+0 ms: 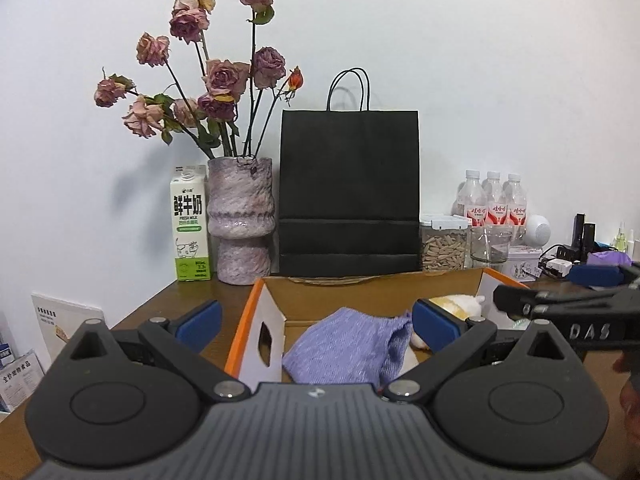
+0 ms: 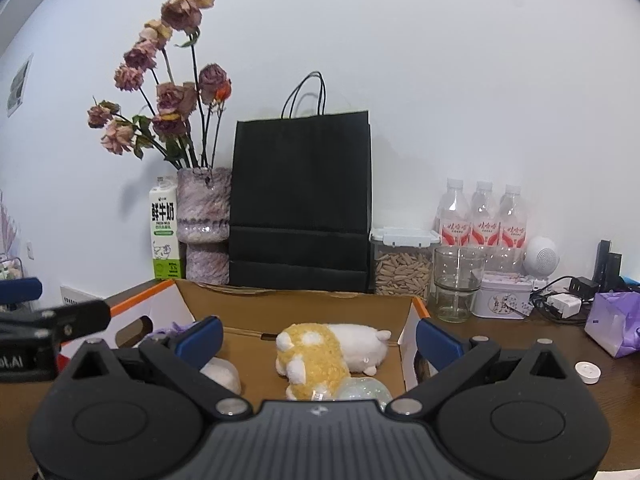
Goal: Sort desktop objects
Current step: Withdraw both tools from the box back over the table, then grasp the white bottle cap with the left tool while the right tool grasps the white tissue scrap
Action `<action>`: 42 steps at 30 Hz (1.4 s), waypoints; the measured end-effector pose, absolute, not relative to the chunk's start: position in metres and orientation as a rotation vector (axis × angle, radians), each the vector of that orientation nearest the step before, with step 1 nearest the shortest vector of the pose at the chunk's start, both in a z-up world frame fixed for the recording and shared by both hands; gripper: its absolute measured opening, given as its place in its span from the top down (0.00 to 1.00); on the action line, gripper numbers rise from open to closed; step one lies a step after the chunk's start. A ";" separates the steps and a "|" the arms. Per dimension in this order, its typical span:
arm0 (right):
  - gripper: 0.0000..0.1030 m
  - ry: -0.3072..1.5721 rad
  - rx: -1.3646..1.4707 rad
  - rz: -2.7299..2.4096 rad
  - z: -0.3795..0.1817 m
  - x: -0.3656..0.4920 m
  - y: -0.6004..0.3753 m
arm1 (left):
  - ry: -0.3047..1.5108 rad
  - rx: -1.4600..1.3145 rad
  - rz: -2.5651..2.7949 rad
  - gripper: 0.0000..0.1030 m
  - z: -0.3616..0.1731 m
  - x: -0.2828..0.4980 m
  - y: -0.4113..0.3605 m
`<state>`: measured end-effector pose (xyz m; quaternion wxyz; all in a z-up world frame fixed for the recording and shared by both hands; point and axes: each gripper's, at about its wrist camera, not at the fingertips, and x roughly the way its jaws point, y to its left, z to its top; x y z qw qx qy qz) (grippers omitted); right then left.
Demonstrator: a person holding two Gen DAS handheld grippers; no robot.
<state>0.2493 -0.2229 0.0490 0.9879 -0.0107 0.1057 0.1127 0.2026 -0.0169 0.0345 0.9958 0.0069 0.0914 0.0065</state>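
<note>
An open cardboard box (image 1: 256, 320) (image 2: 412, 320) with orange edges stands on the wooden desk. A purple knitted cloth (image 1: 348, 348) lies inside it, and beside that a yellow-and-white plush toy (image 2: 320, 350) (image 1: 460, 304). A pale iridescent object (image 2: 364, 392) sits at the plush's near side. My left gripper (image 1: 316, 320) hangs open above the cloth, holding nothing. My right gripper (image 2: 320, 338) is open above the plush, also with nothing between its fingers. Each gripper shows at the edge of the other's view.
Behind the box stand a milk carton (image 1: 190, 224), a vase of dried roses (image 1: 244, 220), a black paper bag (image 1: 348, 196), a jar of seeds (image 2: 402, 264), a glass (image 2: 456, 284), three water bottles (image 2: 484, 220), a tin (image 2: 504, 296), chargers and a purple pack (image 2: 612, 320).
</note>
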 end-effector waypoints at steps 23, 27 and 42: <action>0.00 0.333 -0.057 0.251 0.028 0.192 -0.230 | 0.234 -0.004 0.073 0.00 0.022 0.152 0.015; 0.00 0.376 -0.054 0.257 0.024 0.188 -0.231 | 0.270 -0.006 0.064 0.00 0.017 0.147 0.026; 0.01 0.512 -0.011 0.345 0.011 0.169 -0.225 | 0.364 0.029 -0.027 0.00 0.004 0.140 0.033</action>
